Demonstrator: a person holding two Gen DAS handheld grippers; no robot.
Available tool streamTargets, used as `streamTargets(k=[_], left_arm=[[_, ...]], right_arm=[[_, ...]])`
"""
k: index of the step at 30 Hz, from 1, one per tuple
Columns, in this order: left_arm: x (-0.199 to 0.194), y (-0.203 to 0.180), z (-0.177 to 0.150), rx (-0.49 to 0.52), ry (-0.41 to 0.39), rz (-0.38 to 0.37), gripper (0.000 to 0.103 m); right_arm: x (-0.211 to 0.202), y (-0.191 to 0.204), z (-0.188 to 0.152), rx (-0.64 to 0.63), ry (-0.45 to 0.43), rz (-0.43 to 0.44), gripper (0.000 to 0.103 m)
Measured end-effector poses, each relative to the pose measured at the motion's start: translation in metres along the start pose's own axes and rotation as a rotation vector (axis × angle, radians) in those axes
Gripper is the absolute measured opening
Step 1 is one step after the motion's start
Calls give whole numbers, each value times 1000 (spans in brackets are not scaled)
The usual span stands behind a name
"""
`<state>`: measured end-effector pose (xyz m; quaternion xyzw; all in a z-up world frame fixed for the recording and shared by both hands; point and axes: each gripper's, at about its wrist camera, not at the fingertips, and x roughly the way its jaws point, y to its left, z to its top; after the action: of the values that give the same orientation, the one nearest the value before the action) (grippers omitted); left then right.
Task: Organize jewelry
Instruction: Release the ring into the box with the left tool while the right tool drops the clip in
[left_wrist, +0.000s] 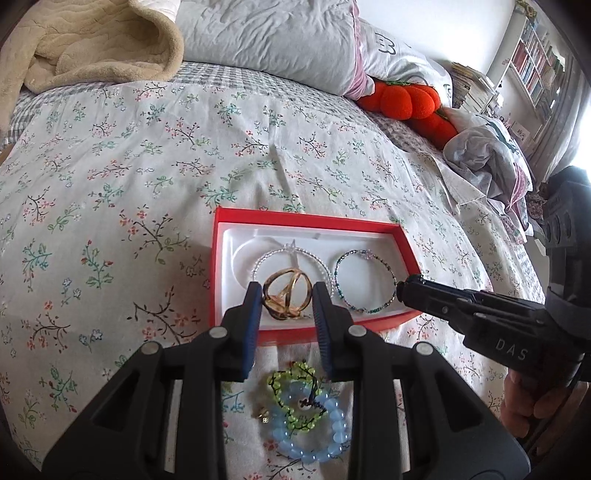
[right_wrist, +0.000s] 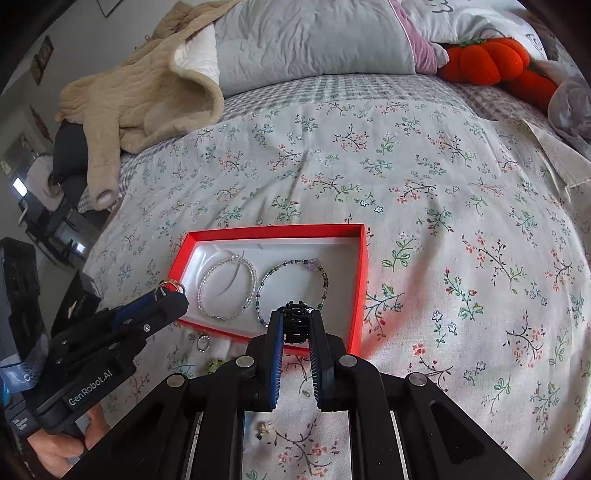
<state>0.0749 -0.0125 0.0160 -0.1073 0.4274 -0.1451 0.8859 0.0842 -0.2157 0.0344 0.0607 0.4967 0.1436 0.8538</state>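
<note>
Left gripper (left_wrist: 286, 299) clamped on gold rings (left_wrist: 284, 297) over red box (left_wrist: 236, 216), right gripper (right_wrist: 295, 323) pinching black bracelet (right_wrist: 296, 321) above box's near edge

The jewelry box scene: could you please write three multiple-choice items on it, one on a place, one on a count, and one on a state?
1. Where does the blue bead bracelet lie?
A. in the red box
B. on the floral bedspread, outside the box
C. on the pillow

2. How many thin beaded bracelets lie flat in the red box?
A. two
B. four
C. none

3. What is the left gripper doing?
A. hanging empty
B. holding gold rings
C. holding a blue bracelet

Key: 1 B, it rests on the bedspread near the box; 2 A, a clear bracelet and a green one; 3 B, the gold rings sit between its fingers.
</note>
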Motion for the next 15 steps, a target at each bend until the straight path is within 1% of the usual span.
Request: streamTargets(k=[8, 15], left_arm=[[19, 0, 1, 6, 17, 41, 30], [25, 1, 2, 14, 25, 57, 30]], right_arm=[[17, -5, 6, -3, 23, -10, 13], [22, -5, 6, -13, 27, -11, 13]])
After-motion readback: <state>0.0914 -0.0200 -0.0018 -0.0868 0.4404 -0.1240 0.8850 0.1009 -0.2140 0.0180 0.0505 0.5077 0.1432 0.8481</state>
